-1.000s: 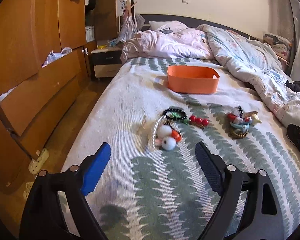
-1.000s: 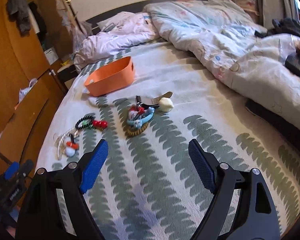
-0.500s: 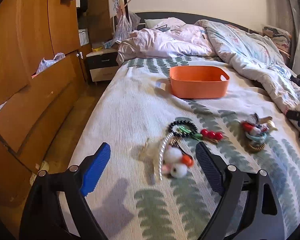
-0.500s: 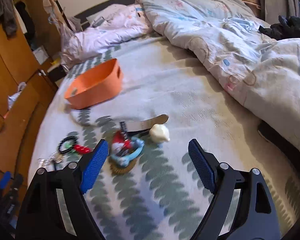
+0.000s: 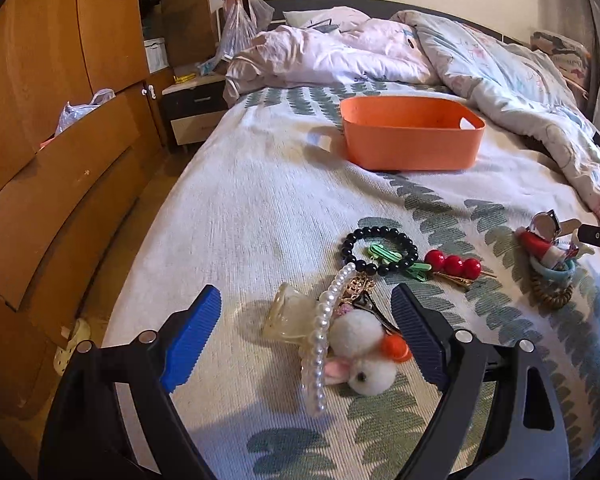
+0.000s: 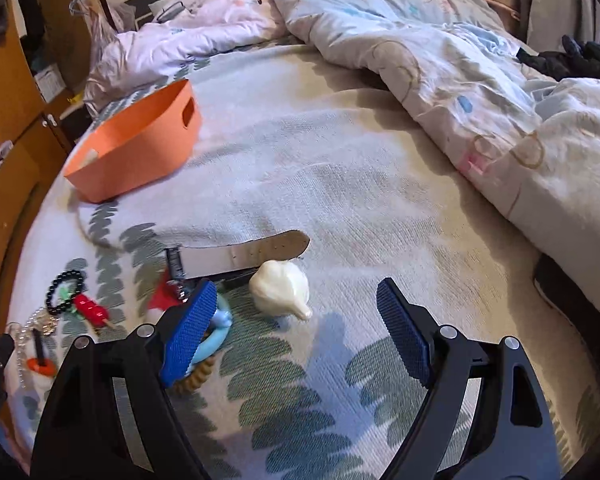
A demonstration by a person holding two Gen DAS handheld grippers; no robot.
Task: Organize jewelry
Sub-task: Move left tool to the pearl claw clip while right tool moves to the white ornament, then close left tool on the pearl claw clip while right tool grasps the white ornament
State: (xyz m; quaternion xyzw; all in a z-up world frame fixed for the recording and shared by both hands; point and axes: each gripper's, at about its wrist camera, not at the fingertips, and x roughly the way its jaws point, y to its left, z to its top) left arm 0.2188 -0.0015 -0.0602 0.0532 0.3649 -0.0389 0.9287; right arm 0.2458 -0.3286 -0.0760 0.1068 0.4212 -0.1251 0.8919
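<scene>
Approach step. Left tool (image 5: pixel 306 322) wide, empty, over white pearl strand with pompom clips (image 5: pixel 356 344) on bed. Right tool (image 6: pixel 294 326) wide, empty, near cream shell-shaped clip (image 6: pixel 280 292). Next, probably: lower, pinch, carry to empty-looking orange plastic bin (image 5: pixel 410 138) further up bed.

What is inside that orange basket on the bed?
The orange basket shows only bare inner walls and a handle cutout. Its floor is hidden behind the near wall, so contents cannot be ruled out.
</scene>
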